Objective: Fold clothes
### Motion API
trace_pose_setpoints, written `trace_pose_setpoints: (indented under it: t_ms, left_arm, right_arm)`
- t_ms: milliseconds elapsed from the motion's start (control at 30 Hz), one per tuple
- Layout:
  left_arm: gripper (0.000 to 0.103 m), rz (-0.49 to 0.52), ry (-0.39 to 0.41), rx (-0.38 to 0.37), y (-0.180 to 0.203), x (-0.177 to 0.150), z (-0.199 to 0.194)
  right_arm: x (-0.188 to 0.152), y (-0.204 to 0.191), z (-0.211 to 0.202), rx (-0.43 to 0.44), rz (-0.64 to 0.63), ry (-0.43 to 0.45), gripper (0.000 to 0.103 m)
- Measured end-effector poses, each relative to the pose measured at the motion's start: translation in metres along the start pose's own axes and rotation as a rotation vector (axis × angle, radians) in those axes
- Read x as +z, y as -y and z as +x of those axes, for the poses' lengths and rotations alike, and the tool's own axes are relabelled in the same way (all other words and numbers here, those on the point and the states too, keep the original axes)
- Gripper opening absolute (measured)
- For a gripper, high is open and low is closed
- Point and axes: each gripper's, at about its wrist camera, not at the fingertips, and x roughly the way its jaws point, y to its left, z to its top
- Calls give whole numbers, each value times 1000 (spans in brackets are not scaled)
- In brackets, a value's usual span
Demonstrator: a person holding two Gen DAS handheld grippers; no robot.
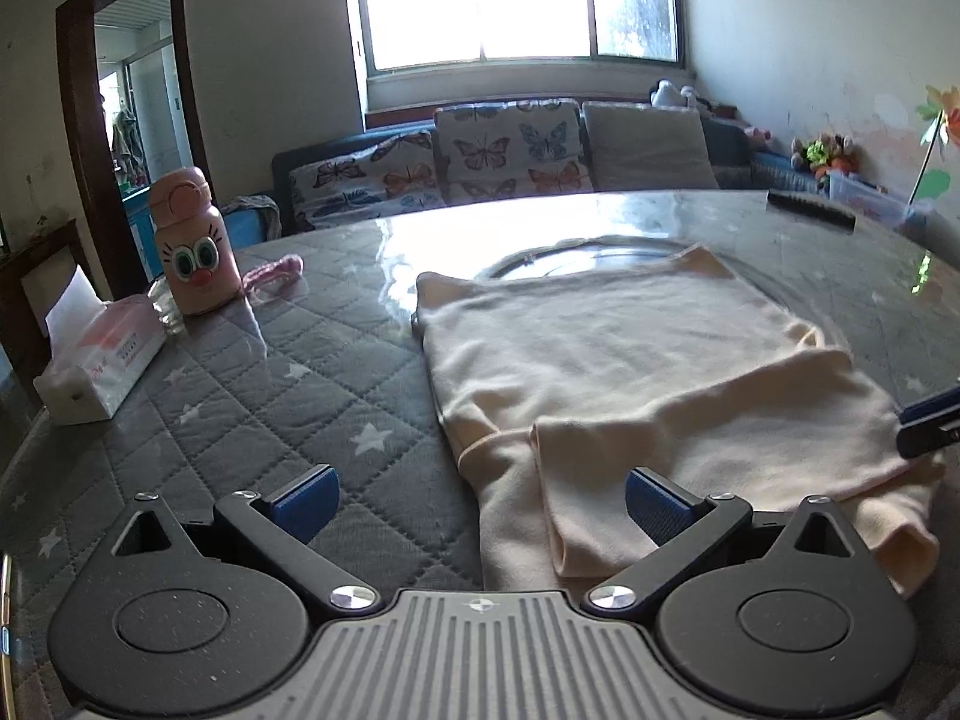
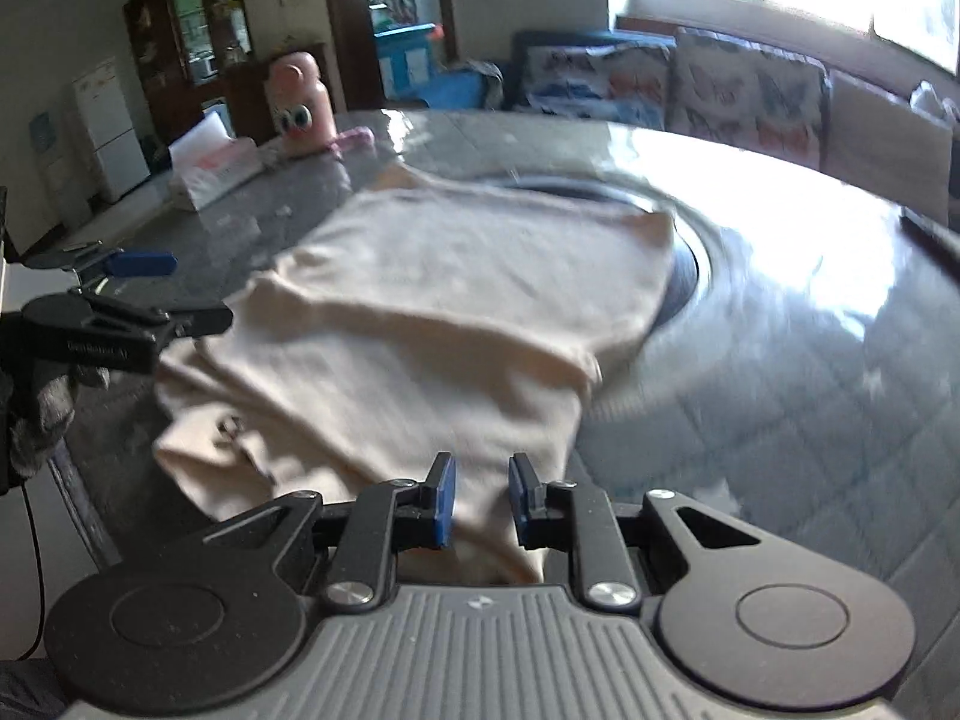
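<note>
Here, right gripper point(image 2: 480, 501) jaws narrowly apart, empty.

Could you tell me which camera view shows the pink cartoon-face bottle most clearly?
The left wrist view: the pink bottle stands sharp and close there, its eyes and cap plain, beside the tissue box. The right wrist view shows it smaller, farther off and blurred.

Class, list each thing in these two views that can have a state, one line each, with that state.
Cream cotton garment: partly folded, flat on table.
Pink cartoon-face bottle: upright, lid shut.
White tissue box: open, tissue sticking up.
Left tongs: wide open, empty.
Right tongs: narrowly open, over the garment's edge.
</note>
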Motion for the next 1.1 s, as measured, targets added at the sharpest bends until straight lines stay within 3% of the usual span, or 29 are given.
trace_pose_setpoints:
  t_ms: [167,300,667,833,1100]
  left_arm:
    - [103,14,-36,28,-3,-3,6]
    - [103,11,-23,32,-2,5,7]
    - [103,-4,-51,62,-2,22,43]
    - [103,-37,-60,37,-9,19,44]
    - [103,-10,-46,29,1,27,49]
  right_arm:
    - [-4,2,-3,24,-1,0,20]
    - [12,2,-4,24,-22,38,25]
    - [43,17,34,11,32,79,25]
    - [45,19,36,12,37,74,25]
    - [54,8,45,26,9,92,26]
